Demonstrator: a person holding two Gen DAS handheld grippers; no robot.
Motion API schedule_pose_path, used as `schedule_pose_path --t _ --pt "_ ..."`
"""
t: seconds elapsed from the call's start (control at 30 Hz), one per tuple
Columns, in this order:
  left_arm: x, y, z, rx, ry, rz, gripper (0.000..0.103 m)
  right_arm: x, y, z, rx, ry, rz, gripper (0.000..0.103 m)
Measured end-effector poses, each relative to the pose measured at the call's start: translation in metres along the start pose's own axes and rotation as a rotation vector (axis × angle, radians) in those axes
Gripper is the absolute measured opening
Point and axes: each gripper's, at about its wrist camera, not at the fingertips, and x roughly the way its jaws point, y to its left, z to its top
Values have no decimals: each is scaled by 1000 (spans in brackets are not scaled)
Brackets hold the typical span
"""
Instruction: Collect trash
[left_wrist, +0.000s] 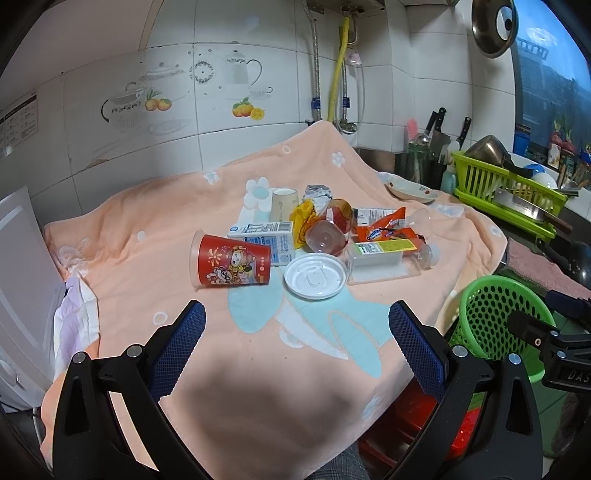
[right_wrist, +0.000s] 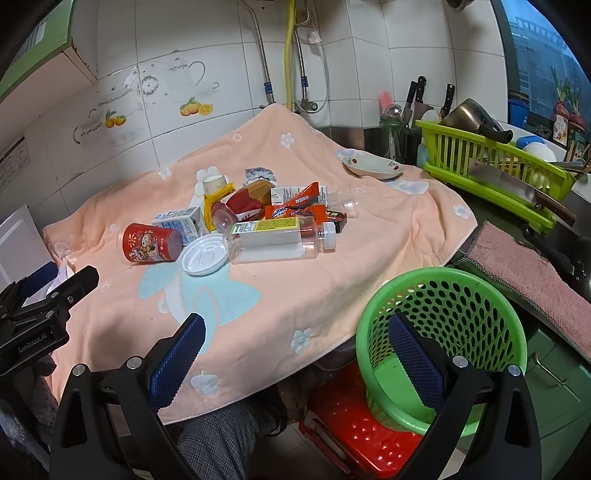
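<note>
Trash lies in a heap mid-table on a peach towel (left_wrist: 155, 229): a red paper cup (left_wrist: 232, 264) on its side, a white plastic lid (left_wrist: 316, 276), a milk carton (left_wrist: 267, 238), a clear plastic jar (left_wrist: 388, 258) lying down, orange snack wrappers (left_wrist: 384, 229) and a beige paper cup (left_wrist: 283, 203). My left gripper (left_wrist: 297, 325) is open over the towel, short of the heap. My right gripper (right_wrist: 295, 338) is open too, above the towel's front edge beside the green perforated basket (right_wrist: 443, 332). In the right wrist view I see the red cup (right_wrist: 151, 243), lid (right_wrist: 204, 255) and jar (right_wrist: 277, 242).
The green basket (left_wrist: 498, 325) stands on a red stool (right_wrist: 354, 432) at the table's right front. A green dish rack (right_wrist: 495, 173) with a cleaver and pots sits right, a plate (right_wrist: 371, 166) behind the heap, a pink cloth (right_wrist: 524, 273) at right. A person's trouser leg (right_wrist: 221, 435) is below.
</note>
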Motion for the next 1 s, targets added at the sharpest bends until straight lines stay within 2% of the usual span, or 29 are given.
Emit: schedule_pose_path --t 1.0 --pt "2 -4 5 -7 -10 -4 98 3 -4 1 7 9 4 96"
